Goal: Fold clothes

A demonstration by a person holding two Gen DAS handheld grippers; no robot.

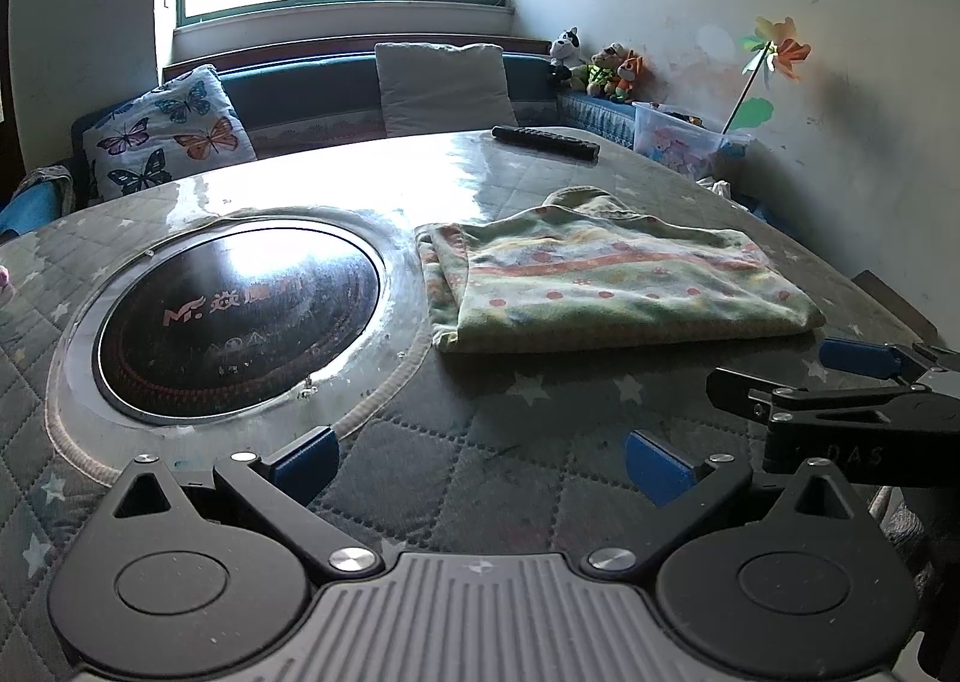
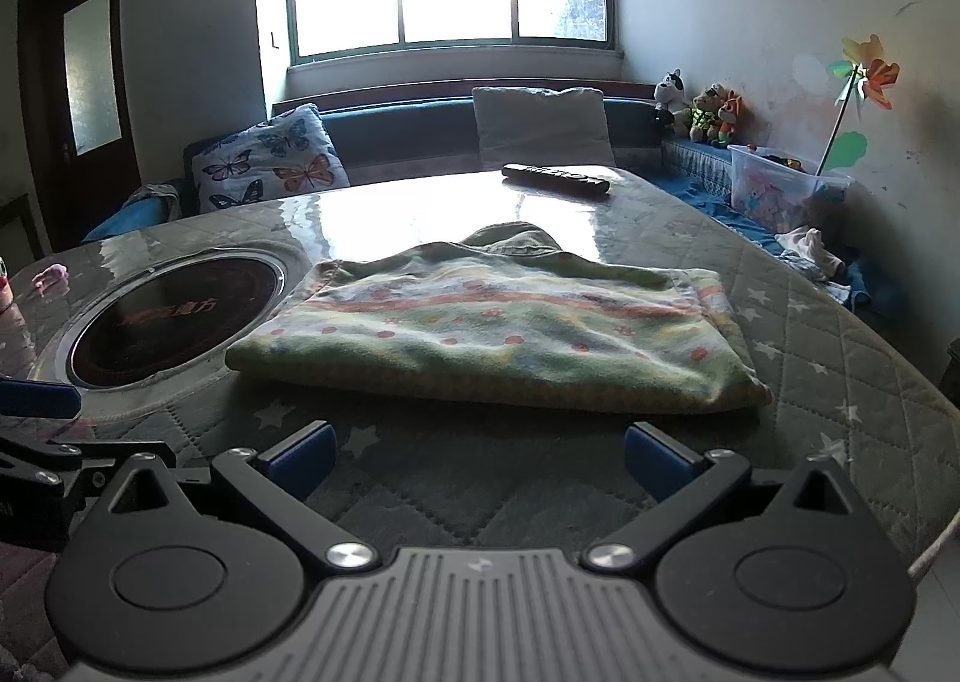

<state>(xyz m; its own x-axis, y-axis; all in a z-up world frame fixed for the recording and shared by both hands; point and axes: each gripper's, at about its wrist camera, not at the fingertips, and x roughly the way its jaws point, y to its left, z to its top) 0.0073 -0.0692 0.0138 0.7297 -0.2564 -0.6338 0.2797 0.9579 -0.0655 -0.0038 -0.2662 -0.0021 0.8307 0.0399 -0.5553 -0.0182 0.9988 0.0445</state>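
While both hand-held grippers hang with jaws spread wide and empty over the near edge of the quilted surface (image 2: 840, 334), the folded garment (image 2: 498, 328), a green fleece piece with orange bands and dots, lies flat at the centre of the right wrist frame, directly ahead of the right hand-held gripper (image 2: 480, 463) and apart from it. In the left wrist frame the garment (image 1: 612, 286) sits right of centre, ahead and to the right of the left hand-held gripper (image 1: 483, 466), so the right one appears the nearer. Its long axis runs left to right across both frames, the folded edge facing the fingers. The round inset cooktop (image 1: 240, 322) is just beside it at left; a remote control (image 2: 555, 179) rests well beyond, toward the window.
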